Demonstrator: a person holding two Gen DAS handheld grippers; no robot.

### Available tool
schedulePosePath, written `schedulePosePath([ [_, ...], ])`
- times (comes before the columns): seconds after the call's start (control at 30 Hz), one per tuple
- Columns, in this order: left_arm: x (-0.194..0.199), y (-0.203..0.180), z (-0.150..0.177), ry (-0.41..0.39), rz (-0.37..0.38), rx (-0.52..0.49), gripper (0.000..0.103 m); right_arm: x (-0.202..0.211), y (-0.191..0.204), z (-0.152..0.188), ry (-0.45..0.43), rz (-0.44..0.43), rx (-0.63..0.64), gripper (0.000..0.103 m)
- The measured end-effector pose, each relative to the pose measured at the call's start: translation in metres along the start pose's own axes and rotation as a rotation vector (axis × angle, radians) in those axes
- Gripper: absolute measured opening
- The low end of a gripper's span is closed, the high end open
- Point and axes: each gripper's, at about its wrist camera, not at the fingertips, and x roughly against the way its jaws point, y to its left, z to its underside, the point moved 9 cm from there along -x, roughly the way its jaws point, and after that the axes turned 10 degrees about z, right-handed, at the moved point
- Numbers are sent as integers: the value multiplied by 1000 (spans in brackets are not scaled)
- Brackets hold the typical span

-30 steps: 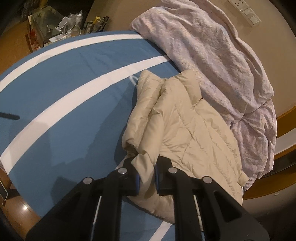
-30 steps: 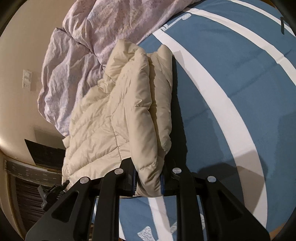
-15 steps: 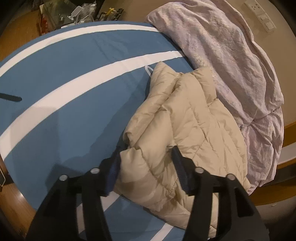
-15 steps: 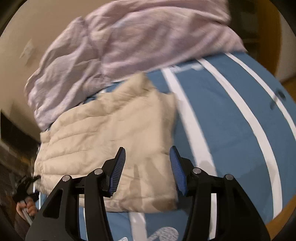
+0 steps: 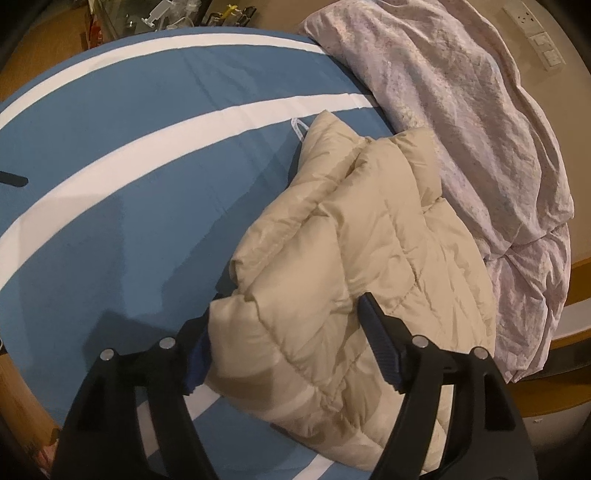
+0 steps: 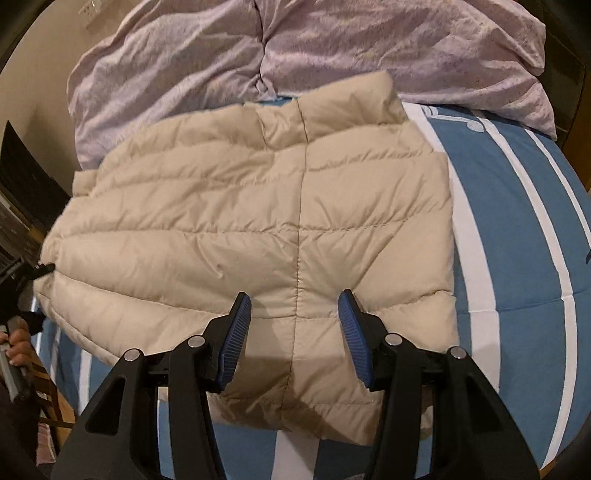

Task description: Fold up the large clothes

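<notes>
A beige quilted puffer jacket [image 5: 369, 240] lies folded on the blue bedcover with white stripes [image 5: 129, 221]. In the left wrist view my left gripper [image 5: 288, 306] straddles the jacket's puffy near corner; its jaws are opening, and the fabric bulges between them without being pinched. In the right wrist view the jacket [image 6: 240, 221] lies flat and square, collar towards the far side. My right gripper [image 6: 294, 295] hovers just over its near hem, open, with nothing gripped.
A crumpled lilac duvet [image 5: 461, 110] is heaped along the jacket's far side, also in the right wrist view as the duvet [image 6: 295, 48]. A hand [image 6: 16, 339] holds a gripper handle at the left edge. Wall sockets [image 5: 535, 33] and a cluttered shelf [image 5: 166, 14] lie beyond the bed.
Both grippers were shut on the jacket's edge and have let go, jaws now spread. The right gripper swung round and rolled, now facing the jacket square on. The jacket lies flatter.
</notes>
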Motion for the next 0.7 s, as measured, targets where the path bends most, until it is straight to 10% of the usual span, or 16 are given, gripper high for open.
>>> schedulePosePath([
  [0.3, 1, -12, -4, -21, 66, -9, 25, -10, 9, 7, -7, 72, 72, 53],
  [0.7, 36, -82, -14, -70, 199, -142, 16, -12, 10, 7, -21, 92, 91, 53],
])
